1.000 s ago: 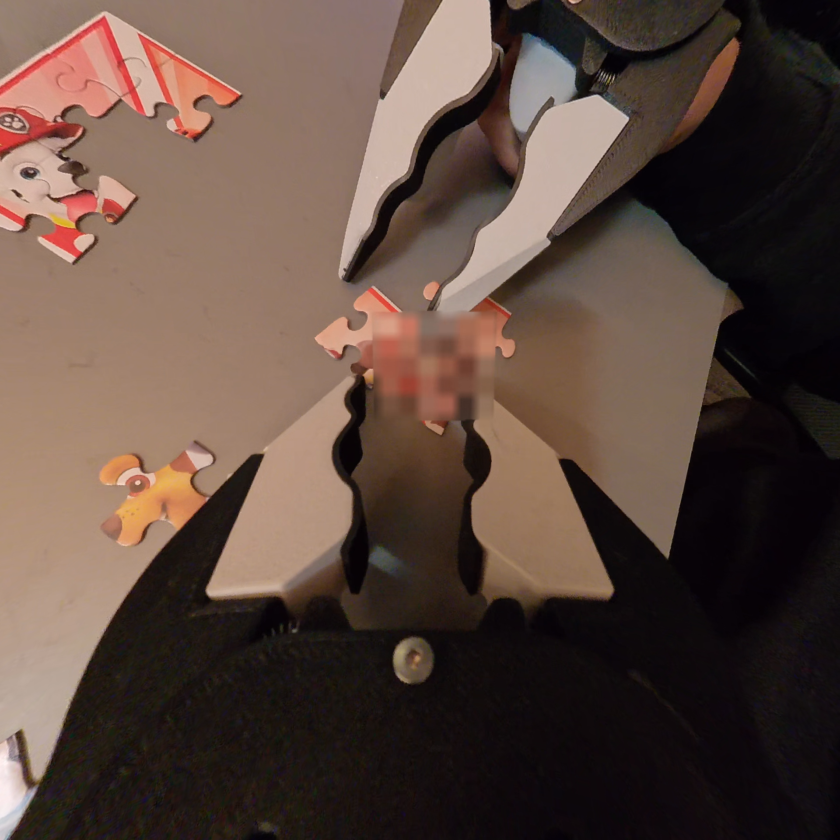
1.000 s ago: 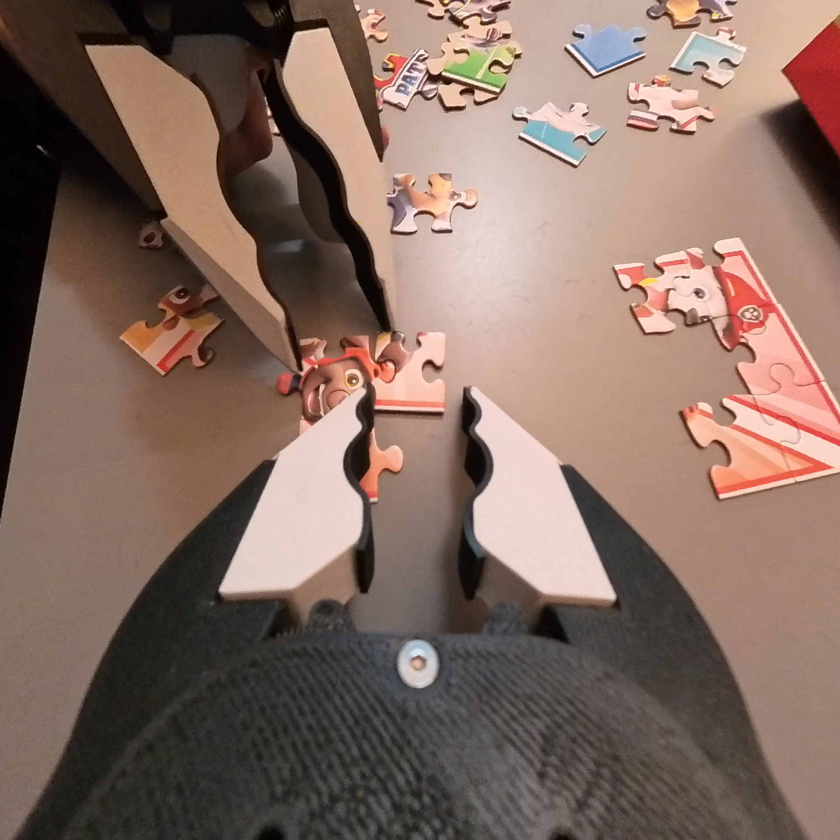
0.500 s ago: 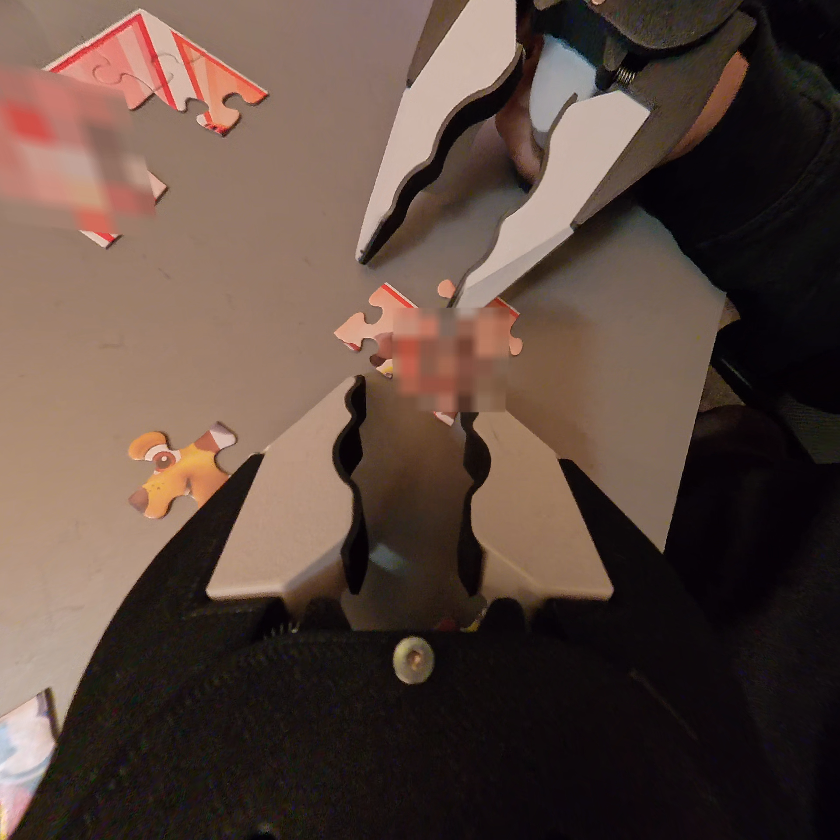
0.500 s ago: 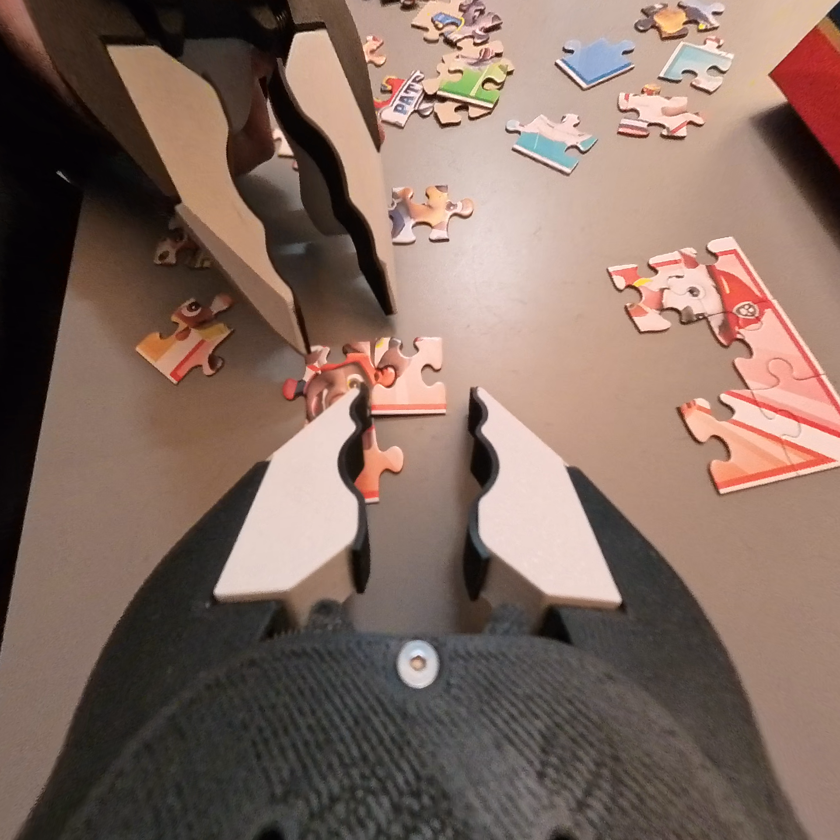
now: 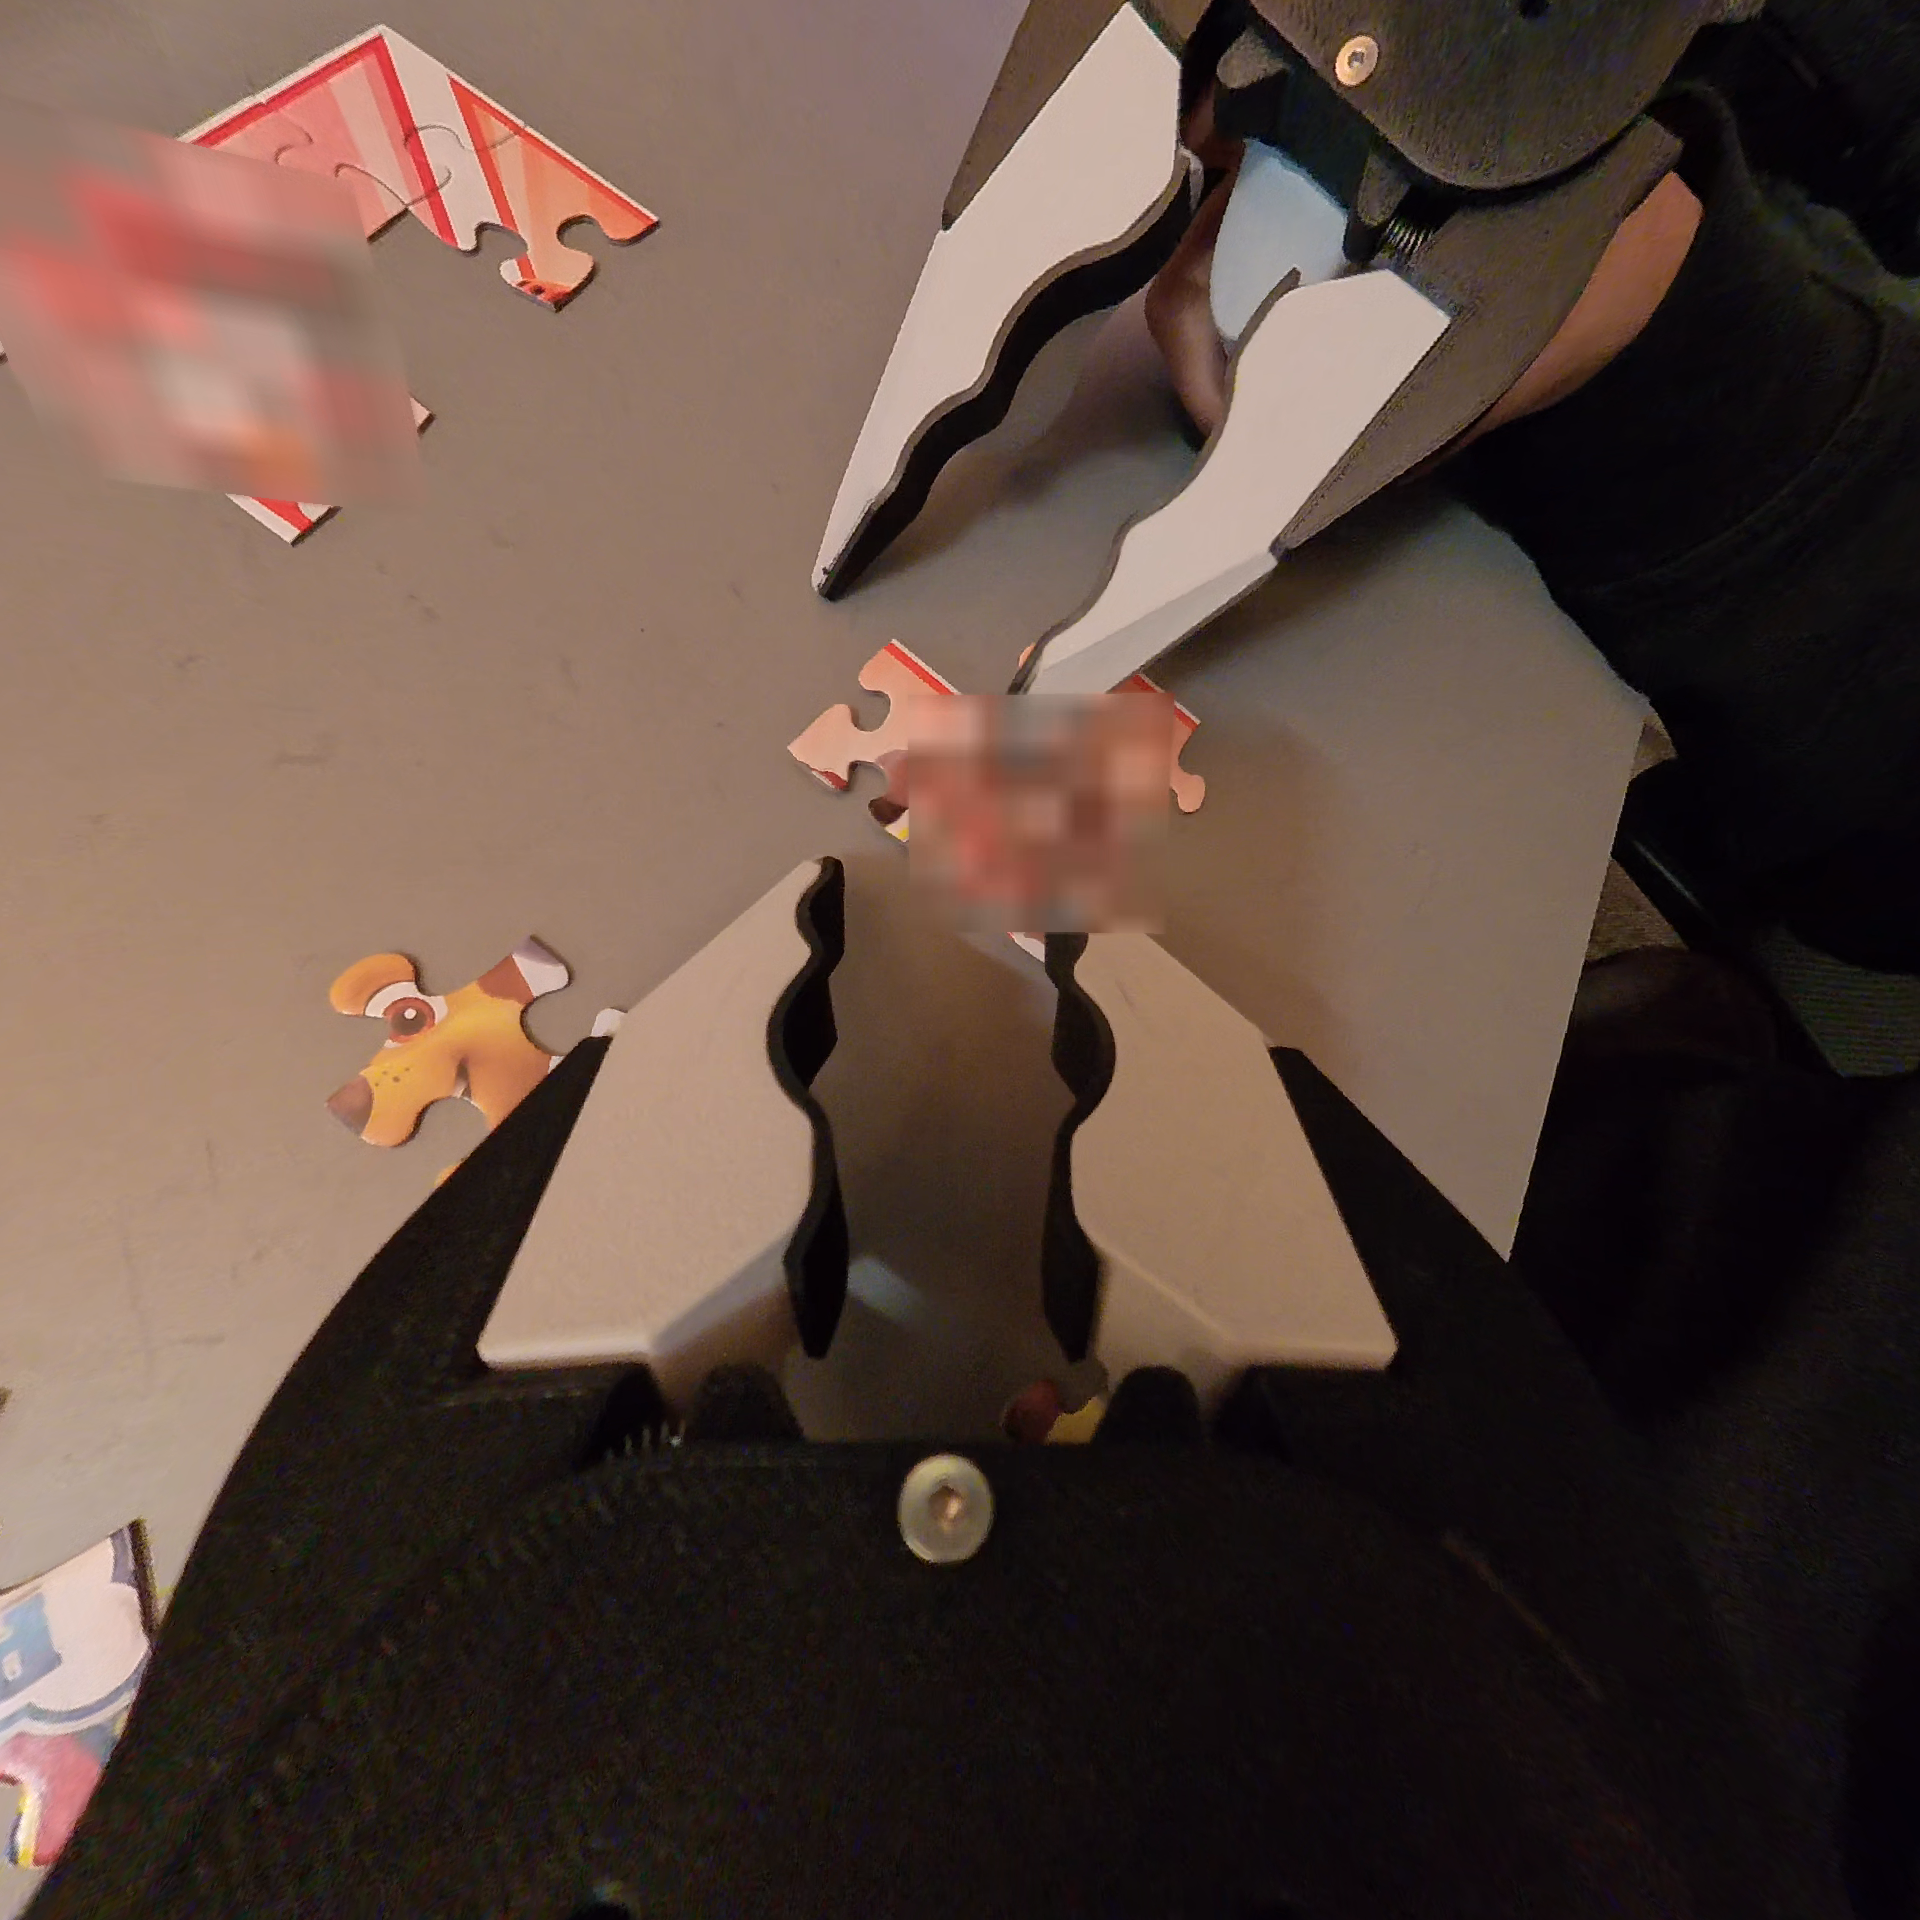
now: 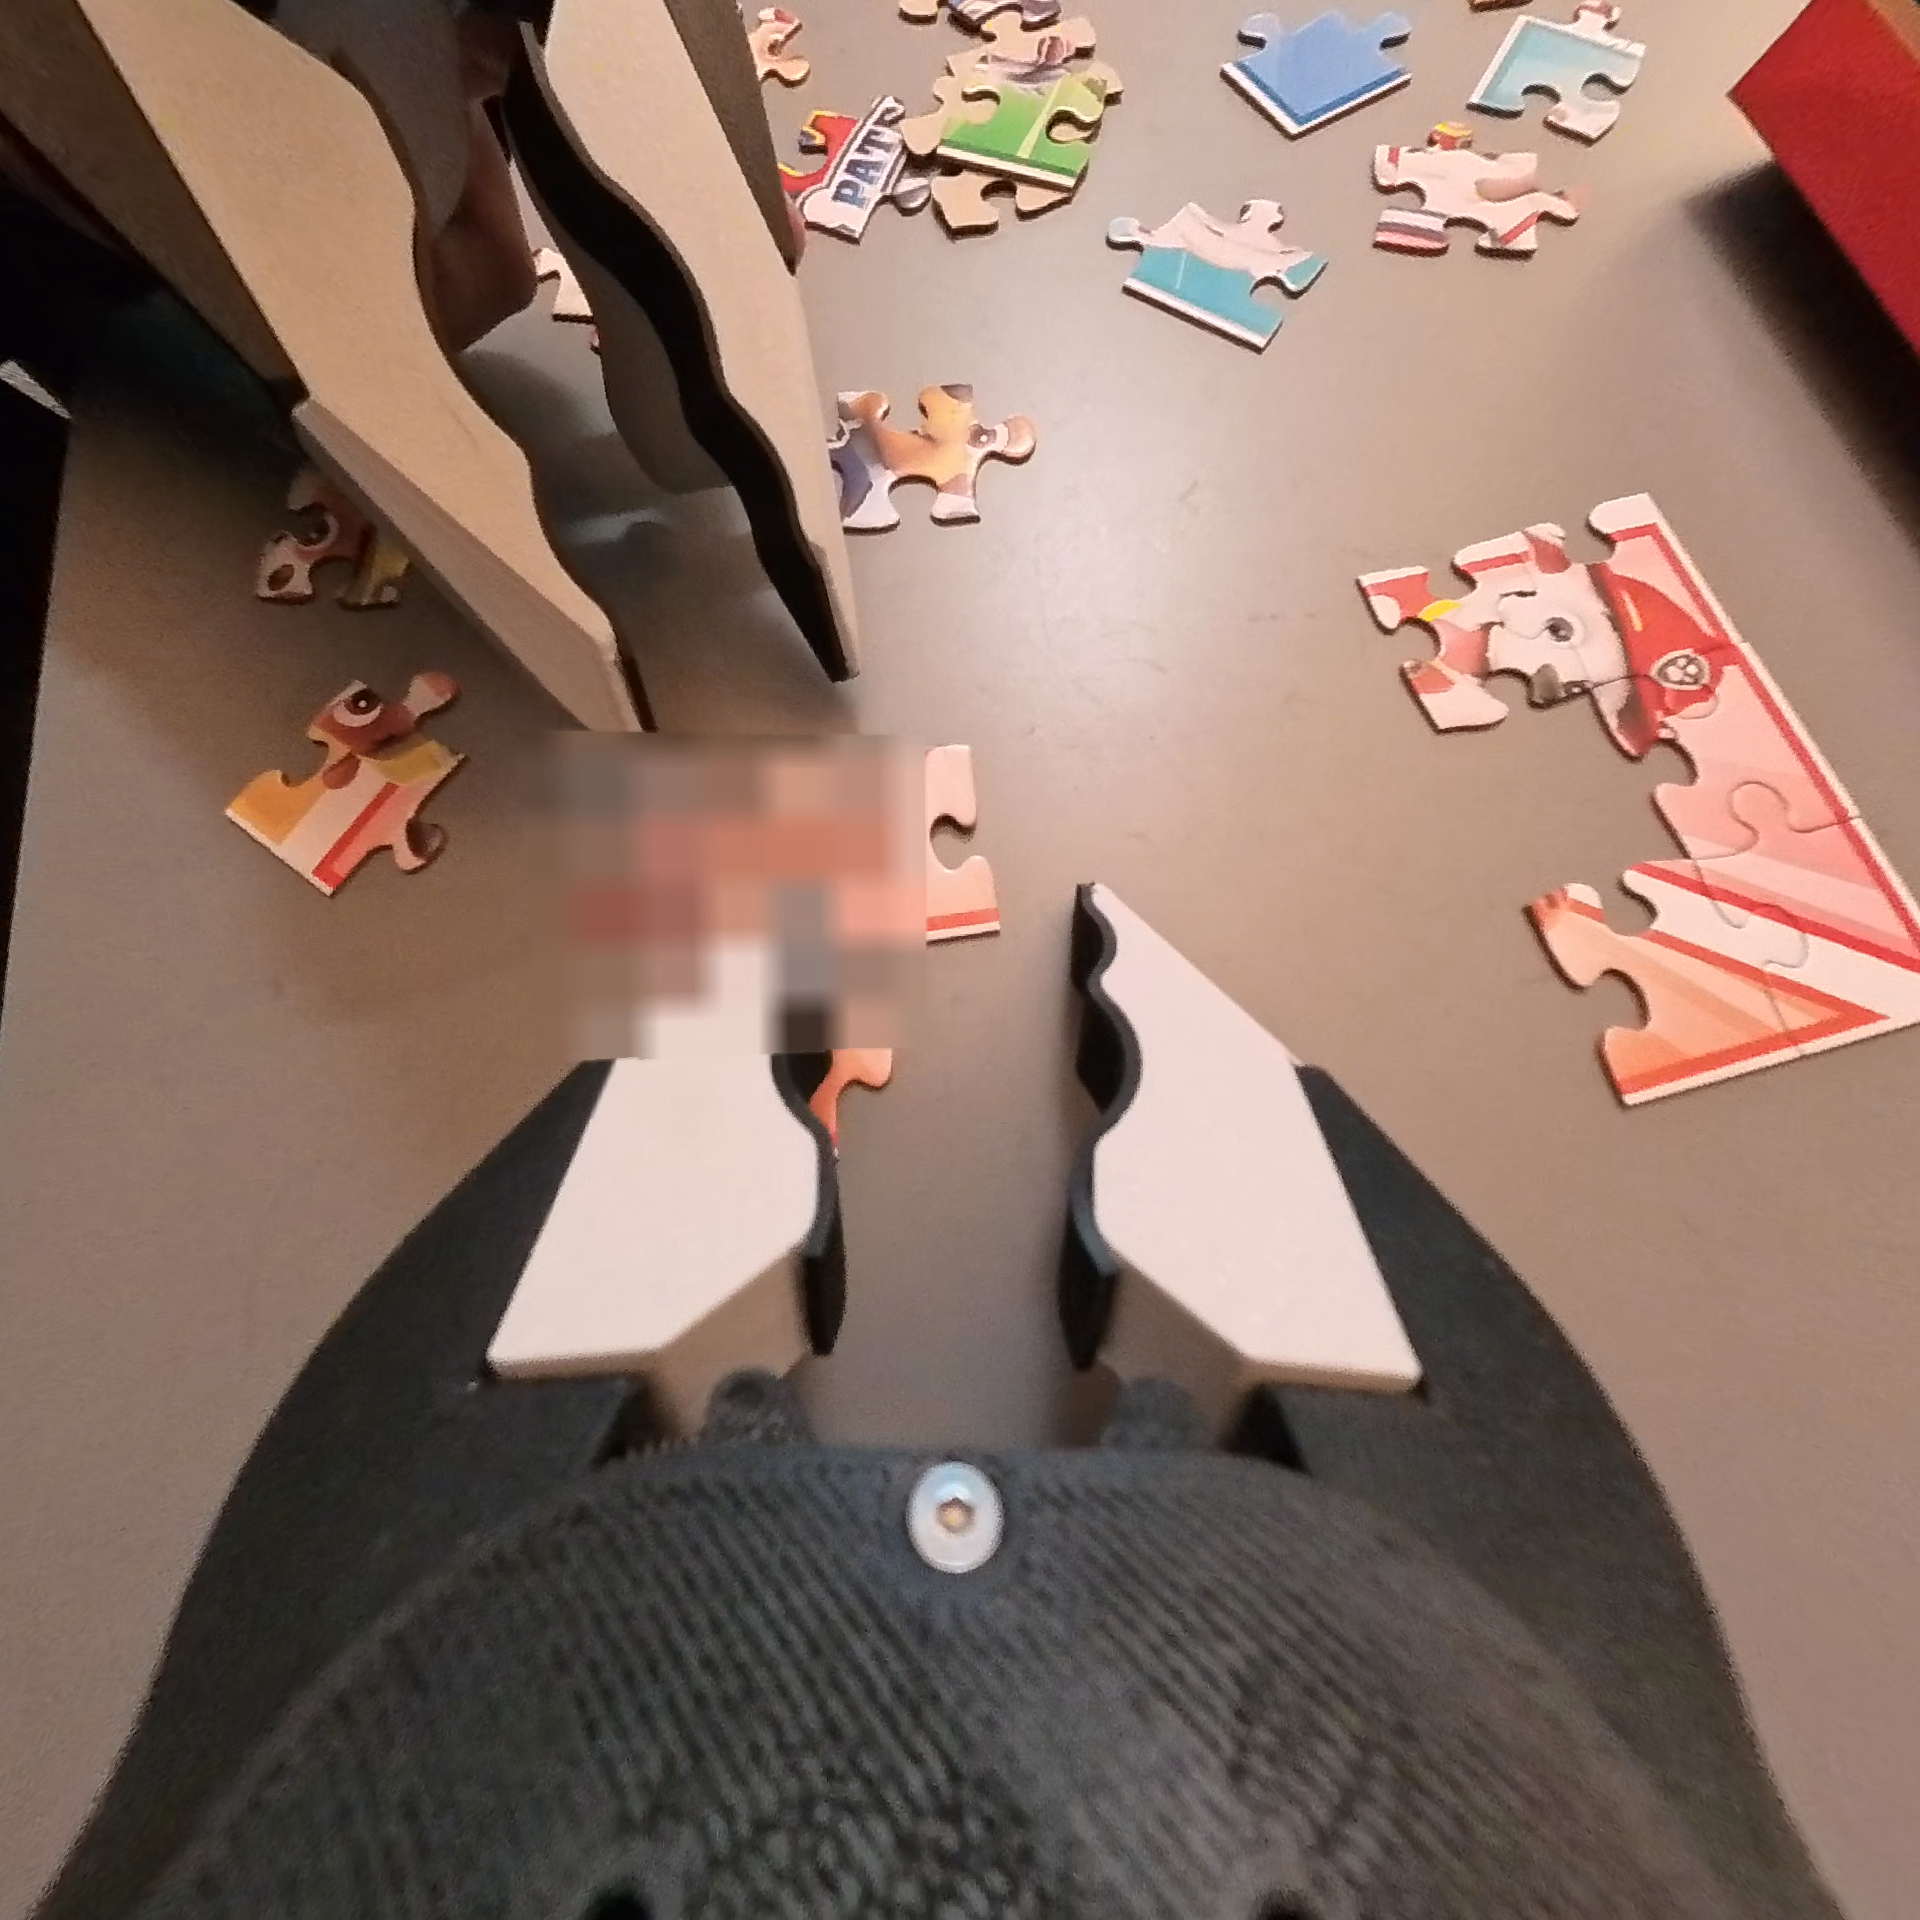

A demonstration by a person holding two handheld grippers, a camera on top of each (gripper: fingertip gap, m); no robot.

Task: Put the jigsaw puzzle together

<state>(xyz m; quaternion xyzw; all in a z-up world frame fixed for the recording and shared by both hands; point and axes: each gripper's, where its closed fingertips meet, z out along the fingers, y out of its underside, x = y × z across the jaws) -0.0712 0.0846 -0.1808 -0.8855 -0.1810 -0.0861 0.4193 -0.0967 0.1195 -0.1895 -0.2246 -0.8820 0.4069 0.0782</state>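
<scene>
Pink joined puzzle pieces (image 5: 862, 717) are flanked on the grey table (image 5: 520, 727) by the left gripper (image 5: 940, 904) and right gripper (image 6: 951, 935), both held open, nothing gripped; other pieces (image 6: 1216, 265) are left loose beyond

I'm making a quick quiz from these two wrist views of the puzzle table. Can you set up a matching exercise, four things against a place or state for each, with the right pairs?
Things:
1. left gripper
2. joined pink and red puzzle section
3. orange dog-face piece
4. blue piece

Places or states:
A. lying loose beside the left gripper's left finger
B. at the far side of the table, among scattered pieces
C. jaws apart, nothing between them but bare table
D. several pieces already fitted together, off to the right gripper's right

Pairs: 1-C, 2-D, 3-A, 4-B
</scene>
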